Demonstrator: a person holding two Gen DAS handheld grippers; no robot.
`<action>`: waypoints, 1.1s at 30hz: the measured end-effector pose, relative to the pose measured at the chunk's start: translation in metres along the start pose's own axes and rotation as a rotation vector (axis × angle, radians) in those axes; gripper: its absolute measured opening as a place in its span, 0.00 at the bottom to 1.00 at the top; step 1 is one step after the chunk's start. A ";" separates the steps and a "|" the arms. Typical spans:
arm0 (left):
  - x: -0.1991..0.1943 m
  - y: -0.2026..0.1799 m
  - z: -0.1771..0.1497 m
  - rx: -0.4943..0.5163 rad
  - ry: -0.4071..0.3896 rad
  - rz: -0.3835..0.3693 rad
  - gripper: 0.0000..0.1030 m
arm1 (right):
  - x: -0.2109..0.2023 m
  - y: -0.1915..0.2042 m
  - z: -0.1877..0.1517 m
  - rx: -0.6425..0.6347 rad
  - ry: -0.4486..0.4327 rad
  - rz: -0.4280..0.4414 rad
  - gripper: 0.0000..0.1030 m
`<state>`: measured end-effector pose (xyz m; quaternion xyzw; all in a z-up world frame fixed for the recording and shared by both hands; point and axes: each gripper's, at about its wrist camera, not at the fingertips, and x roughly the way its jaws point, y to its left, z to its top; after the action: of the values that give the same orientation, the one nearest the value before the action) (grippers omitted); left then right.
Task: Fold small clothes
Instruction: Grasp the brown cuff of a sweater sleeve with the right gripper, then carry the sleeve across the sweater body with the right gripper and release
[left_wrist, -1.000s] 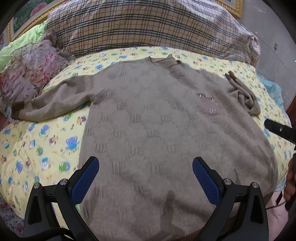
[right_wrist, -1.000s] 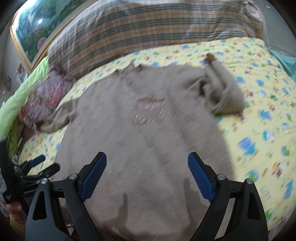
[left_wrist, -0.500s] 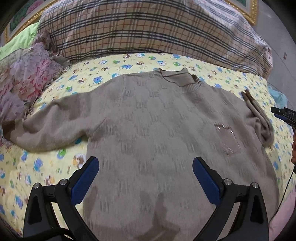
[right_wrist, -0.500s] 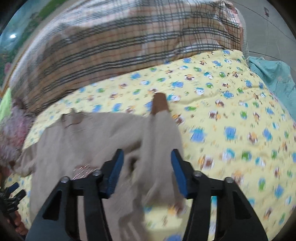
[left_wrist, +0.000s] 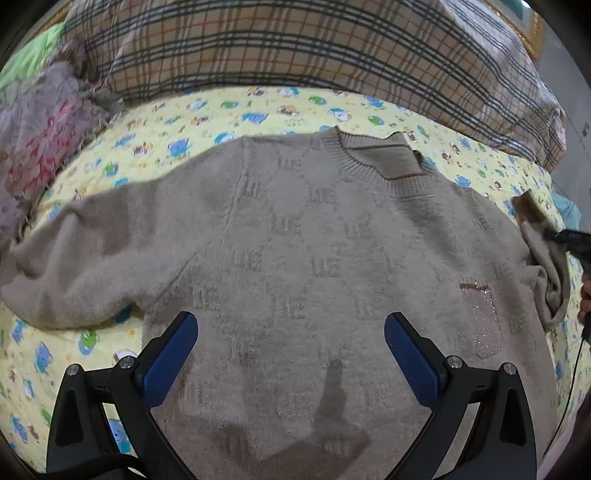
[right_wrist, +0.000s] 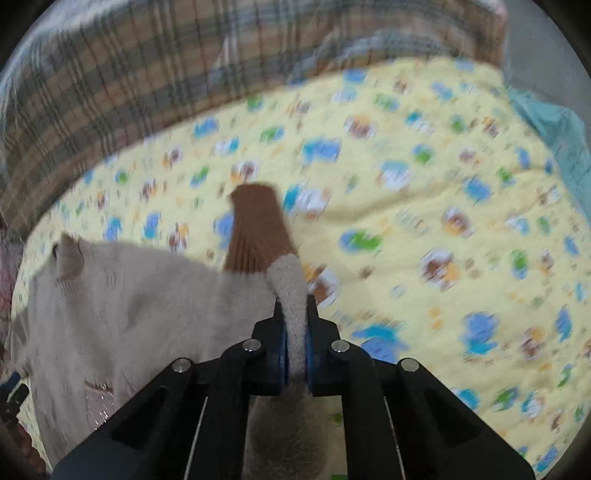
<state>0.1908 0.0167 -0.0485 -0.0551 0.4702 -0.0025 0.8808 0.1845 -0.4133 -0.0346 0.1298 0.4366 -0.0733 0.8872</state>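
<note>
Right tool (right_wrist: 295, 332) clenched on fuzzy knit sweater (left_wrist: 295, 258) sleeve, ribbed brown cuff (right_wrist: 258, 229); left tool (left_wrist: 290, 343) spread wide above sweater.

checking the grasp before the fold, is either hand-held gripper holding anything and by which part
The right hand-held gripper is shut on the sweater, pinching its sleeve just behind the brown cuff. The left hand-held gripper is open, holding nothing.

A bed with a yellow cartoon-print quilt (left_wrist: 258, 118) backed by a big plaid pillow (left_wrist: 295, 48), floral bedding (left_wrist: 40, 140) beside.
</note>
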 end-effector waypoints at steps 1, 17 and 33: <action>0.002 0.002 -0.002 -0.008 0.008 -0.005 0.98 | -0.012 -0.002 0.003 0.013 -0.035 0.002 0.08; -0.030 0.043 -0.022 -0.114 -0.018 -0.050 0.98 | -0.099 0.220 0.013 -0.160 -0.268 0.563 0.08; 0.020 0.025 0.009 -0.104 0.073 -0.168 0.98 | -0.034 0.225 -0.067 -0.157 0.008 0.656 0.21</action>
<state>0.2082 0.0416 -0.0626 -0.1399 0.4950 -0.0537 0.8559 0.1679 -0.1784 -0.0097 0.1950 0.3795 0.2502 0.8691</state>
